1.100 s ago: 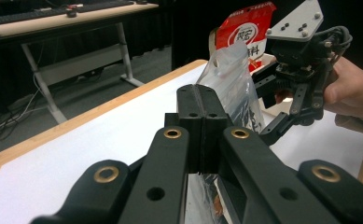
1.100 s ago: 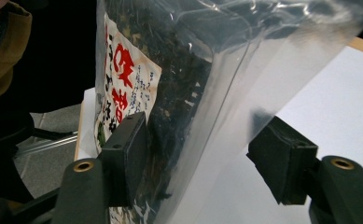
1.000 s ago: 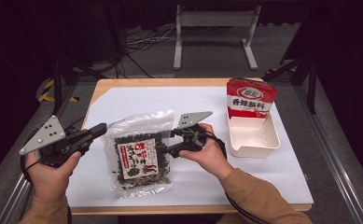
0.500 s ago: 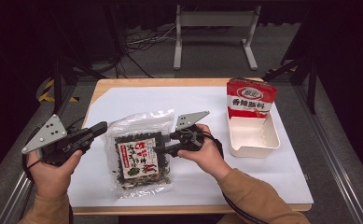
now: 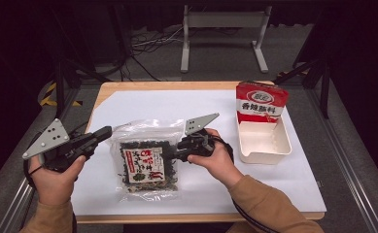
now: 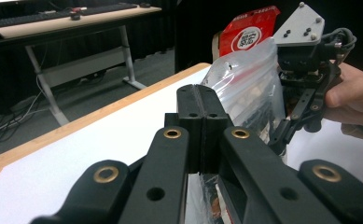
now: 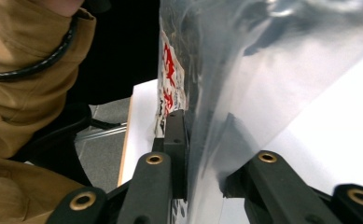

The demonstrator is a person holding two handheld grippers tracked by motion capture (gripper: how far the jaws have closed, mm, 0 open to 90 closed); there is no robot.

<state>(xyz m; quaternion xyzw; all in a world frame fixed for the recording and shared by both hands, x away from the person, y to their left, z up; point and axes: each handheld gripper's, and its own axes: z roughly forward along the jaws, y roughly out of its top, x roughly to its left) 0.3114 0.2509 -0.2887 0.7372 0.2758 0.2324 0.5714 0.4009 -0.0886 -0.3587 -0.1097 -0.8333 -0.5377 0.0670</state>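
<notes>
A clear bag of dark dried food with a red-and-white label [image 5: 145, 162] lies on the white table sheet [image 5: 143, 104]. My right gripper [image 5: 173, 156] reaches in at the bag's right edge. Its jaws have just been closing. In the right gripper view the bag film [image 7: 263, 70] runs between the jaws of that gripper [image 7: 202, 154], lying against the left pad [image 7: 178, 140] with a small gap left on the other side. My left gripper [image 5: 108, 131] hovers just off the bag's upper left corner, shut and empty [image 6: 199, 100], facing the bag [image 6: 249, 88] and the right gripper [image 6: 282, 135].
A white tray [image 5: 245, 145] sits at the right of the table, with a red-and-white packet [image 5: 261, 102] standing at its far end. The same packet [image 6: 247, 32] shows behind the bag in the left gripper view. Table edges and metal rails lie to both sides.
The right gripper's jaws have narrowed around the bag's right edge. Both hands have kept their places, and the bag lies where it was.
</notes>
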